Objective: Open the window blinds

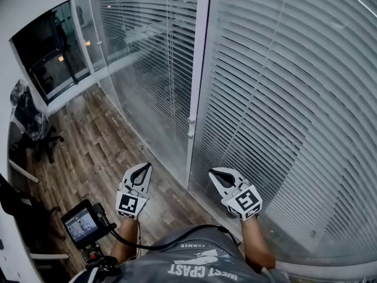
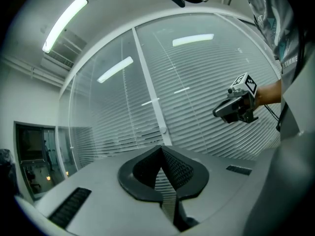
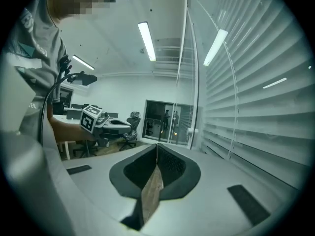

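White slatted blinds (image 1: 294, 99) hang behind the glass wall, with slats nearly flat and closed. A second pane of blinds (image 1: 159, 58) lies left of a white frame post (image 1: 197, 69). Two small knobs (image 1: 191, 121) sit on that post, and one knob (image 2: 162, 130) shows in the left gripper view. My left gripper (image 1: 145, 167) (image 2: 160, 150) is shut and empty, pointing level at the glass, short of the post. My right gripper (image 1: 213, 173) (image 3: 157, 146) is shut with nothing in it, close beside the right blinds (image 3: 266, 112) and apart from them.
Wooden floor (image 1: 88, 152) runs along the glass wall. An office chair (image 1: 35, 128) under plastic stands at the left. A small camera screen (image 1: 82, 224) with a cable hangs by my left arm. A dark glass doorway (image 1: 53, 58) is at the far left.
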A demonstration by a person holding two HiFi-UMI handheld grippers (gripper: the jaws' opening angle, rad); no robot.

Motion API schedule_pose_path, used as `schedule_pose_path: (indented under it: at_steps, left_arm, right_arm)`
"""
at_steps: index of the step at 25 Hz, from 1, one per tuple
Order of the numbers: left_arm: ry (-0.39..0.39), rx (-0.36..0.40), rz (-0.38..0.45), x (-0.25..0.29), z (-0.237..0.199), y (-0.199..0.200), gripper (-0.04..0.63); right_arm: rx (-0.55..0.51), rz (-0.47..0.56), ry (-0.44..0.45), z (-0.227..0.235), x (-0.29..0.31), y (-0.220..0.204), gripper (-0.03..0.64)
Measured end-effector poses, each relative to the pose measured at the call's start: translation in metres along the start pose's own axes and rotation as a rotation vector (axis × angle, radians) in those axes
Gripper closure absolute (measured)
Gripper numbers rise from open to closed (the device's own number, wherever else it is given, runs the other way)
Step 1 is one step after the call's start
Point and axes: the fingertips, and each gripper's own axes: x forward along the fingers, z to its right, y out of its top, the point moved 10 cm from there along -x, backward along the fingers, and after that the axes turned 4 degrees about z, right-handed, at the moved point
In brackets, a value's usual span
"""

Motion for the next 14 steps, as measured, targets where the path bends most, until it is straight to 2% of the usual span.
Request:
schedule_pose_path:
  at_steps: [8, 14]
  left_arm:
    - [-0.008, -0.008, -0.021, -0.011, 0.000, -0.017, 0.592]
    - [-0.017, -0.015, -0.018, -0.006, -0.008, 0.008, 0.592]
  right_arm:
    - [0.008, -0.010, -0.013, -0.006, 0.005, -0.011, 0.612]
    - [0.010, -0.026, -0.020, 0.003, 0.002, 0.017, 0.612]
